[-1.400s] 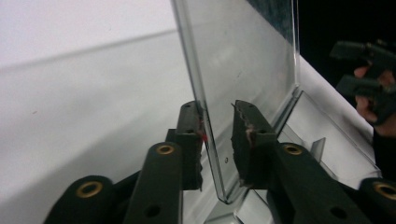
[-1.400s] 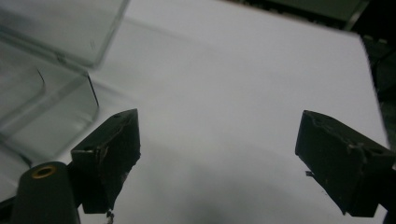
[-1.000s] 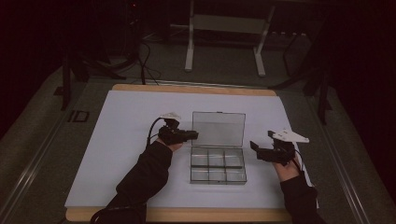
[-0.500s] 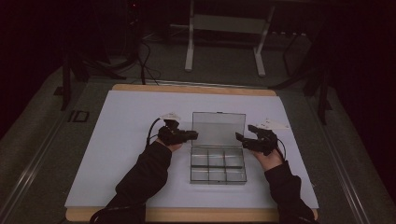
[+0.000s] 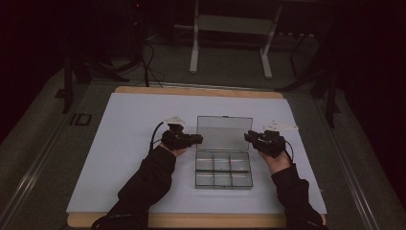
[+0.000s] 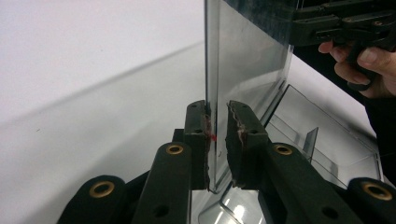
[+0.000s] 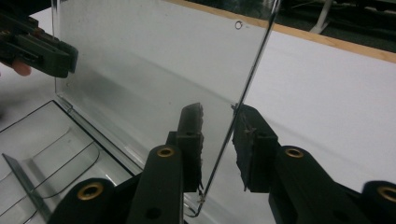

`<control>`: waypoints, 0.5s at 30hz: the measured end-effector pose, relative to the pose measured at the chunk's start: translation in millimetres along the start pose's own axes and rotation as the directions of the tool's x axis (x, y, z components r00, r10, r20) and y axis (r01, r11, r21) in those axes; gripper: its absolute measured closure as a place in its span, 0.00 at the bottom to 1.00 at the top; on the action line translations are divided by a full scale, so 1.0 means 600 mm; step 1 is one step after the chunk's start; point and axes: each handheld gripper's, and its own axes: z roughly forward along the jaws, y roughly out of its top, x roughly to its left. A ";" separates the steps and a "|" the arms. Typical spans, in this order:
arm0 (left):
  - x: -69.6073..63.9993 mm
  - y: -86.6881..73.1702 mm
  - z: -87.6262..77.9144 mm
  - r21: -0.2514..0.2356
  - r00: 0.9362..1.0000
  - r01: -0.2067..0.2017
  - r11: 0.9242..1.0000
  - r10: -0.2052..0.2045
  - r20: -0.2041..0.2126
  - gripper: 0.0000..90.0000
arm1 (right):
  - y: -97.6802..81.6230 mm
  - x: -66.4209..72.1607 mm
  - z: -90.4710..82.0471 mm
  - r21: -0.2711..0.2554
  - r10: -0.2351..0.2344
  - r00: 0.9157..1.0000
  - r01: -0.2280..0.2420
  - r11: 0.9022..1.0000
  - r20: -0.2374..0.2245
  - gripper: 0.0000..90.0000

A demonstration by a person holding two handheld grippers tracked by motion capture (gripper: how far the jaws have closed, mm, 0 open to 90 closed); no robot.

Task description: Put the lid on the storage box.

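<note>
The clear plastic compartment box's upright lid point(image 5: 224, 132) stands edge-on between each gripper's parted fingers: left gripper point(image 6: 216, 140) at its left edge, right gripper point(image 7: 218, 147) opposite.

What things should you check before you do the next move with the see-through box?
1. Box flat on the white table: ok.
2. Lid standing upright, open: ok.
3. Left tongs around the lid's edge: ok, the edge sits between the jaws, against one pad; a small gap shows to the other.
4. Right tongs around the other side edge: ok for position, but gaps show on both sides, so not gripping yet.
5. Compartments free of anything that might spill: ok in those the high view shows.
6. Hinge sound: cannot tell.
</note>
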 end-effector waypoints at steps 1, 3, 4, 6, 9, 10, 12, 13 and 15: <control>-0.002 0.000 -0.001 -0.001 1.000 -0.007 1.000 0.007 -0.006 0.89 | 0.000 0.001 -0.002 -0.002 -0.004 1.000 0.003 1.000 -0.002 0.81; -0.007 0.000 -0.005 -0.005 1.000 -0.012 1.000 0.012 -0.011 0.88 | 0.000 0.001 -0.007 -0.008 -0.012 1.000 0.012 1.000 -0.011 0.82; -0.007 0.000 -0.005 -0.005 1.000 -0.012 1.000 0.012 -0.011 0.88 | 0.000 0.001 -0.007 -0.008 -0.012 1.000 0.012 1.000 -0.011 0.82; -0.016 -0.001 -0.010 -0.009 0.999 -0.029 1.000 0.029 -0.019 0.87 | -0.004 0.002 -0.017 -0.019 -0.015 0.999 0.015 1.000 -0.036 0.83; -0.022 -0.001 -0.014 -0.007 0.999 -0.040 0.999 0.040 -0.021 0.87 | -0.006 0.004 -0.025 -0.027 -0.018 0.999 0.017 1.000 -0.047 0.85; -0.024 -0.002 -0.016 -0.006 0.999 -0.048 0.999 0.048 -0.023 0.86 | -0.008 0.006 -0.029 -0.031 -0.020 0.998 0.018 0.999 -0.058 0.85; -0.029 -0.003 -0.019 -0.003 0.998 -0.063 0.998 0.063 -0.027 0.86 | -0.010 0.009 -0.035 -0.032 -0.031 0.997 0.029 0.999 -0.065 0.86; -0.031 -0.004 -0.021 -0.001 0.997 -0.071 0.998 0.071 -0.030 0.85 | -0.011 0.010 -0.038 -0.034 -0.038 0.997 0.036 0.999 -0.070 0.86; -0.036 -0.006 -0.027 -0.001 0.996 -0.081 0.997 0.081 -0.038 0.85 | -0.013 0.015 -0.043 -0.034 -0.061 0.996 0.059 0.998 -0.065 0.86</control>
